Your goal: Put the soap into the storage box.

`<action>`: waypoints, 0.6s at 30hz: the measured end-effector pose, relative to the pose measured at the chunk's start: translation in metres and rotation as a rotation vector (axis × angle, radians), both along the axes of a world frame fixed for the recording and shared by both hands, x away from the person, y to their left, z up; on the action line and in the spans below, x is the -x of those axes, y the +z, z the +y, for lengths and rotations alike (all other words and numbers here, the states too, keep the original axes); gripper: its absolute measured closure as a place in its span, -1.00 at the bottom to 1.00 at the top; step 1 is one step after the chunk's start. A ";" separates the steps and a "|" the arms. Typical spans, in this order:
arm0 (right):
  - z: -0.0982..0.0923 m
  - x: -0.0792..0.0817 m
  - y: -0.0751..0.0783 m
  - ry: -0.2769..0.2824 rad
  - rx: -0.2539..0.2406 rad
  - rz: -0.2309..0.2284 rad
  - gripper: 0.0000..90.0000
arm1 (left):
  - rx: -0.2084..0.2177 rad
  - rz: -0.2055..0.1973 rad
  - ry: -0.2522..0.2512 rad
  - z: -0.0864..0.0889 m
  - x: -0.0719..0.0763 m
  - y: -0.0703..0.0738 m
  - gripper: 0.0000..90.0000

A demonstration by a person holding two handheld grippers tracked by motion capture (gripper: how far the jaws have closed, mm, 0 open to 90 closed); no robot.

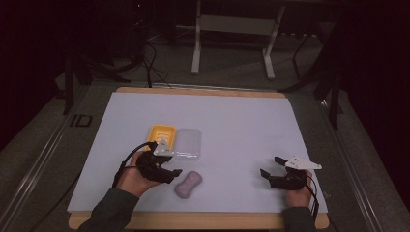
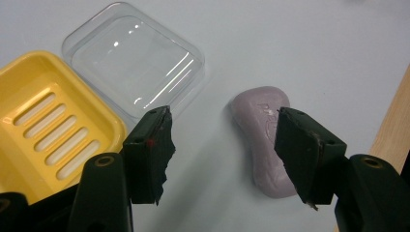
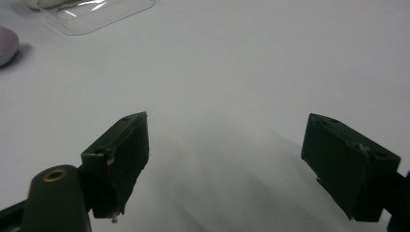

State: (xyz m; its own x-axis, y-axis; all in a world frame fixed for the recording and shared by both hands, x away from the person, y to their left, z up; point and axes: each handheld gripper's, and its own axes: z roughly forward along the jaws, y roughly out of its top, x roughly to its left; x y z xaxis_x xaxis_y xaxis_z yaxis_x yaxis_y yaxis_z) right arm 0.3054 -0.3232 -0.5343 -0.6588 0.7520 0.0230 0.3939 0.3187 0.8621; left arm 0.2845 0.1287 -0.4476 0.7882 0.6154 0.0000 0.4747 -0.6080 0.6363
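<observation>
Dim room, soft shadows, slight blur

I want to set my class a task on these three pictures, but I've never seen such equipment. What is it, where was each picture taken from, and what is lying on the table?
A person holds a hand-worked two-jaw gripper in each hand. One picture looks down from above; the other two come from cameras riding on each gripper. On the white table lie a yellow soap dish, a clear lid and a lilac soap bar. The left gripper is open beside the soap; the right gripper is open over bare table. Nothing is held.
</observation>
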 end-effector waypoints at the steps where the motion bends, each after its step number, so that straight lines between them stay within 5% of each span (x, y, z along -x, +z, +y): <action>1: 0.000 0.000 0.000 0.000 0.000 -0.001 -0.63 | -0.004 0.004 -0.002 -0.002 -0.001 -0.001 -0.13; 18: 0.001 0.000 0.000 0.003 0.008 -0.004 -0.63 | -0.027 0.023 -0.030 -0.015 -0.002 -0.005 -0.15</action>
State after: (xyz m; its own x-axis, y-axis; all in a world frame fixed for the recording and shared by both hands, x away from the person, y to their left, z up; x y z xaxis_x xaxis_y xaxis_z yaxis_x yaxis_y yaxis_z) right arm 0.3053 -0.3224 -0.5344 -0.6608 0.7505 0.0144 0.3900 0.3269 0.8608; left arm 0.2864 0.1139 -0.4530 0.8061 0.5917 -0.0019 0.4705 -0.6391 0.6085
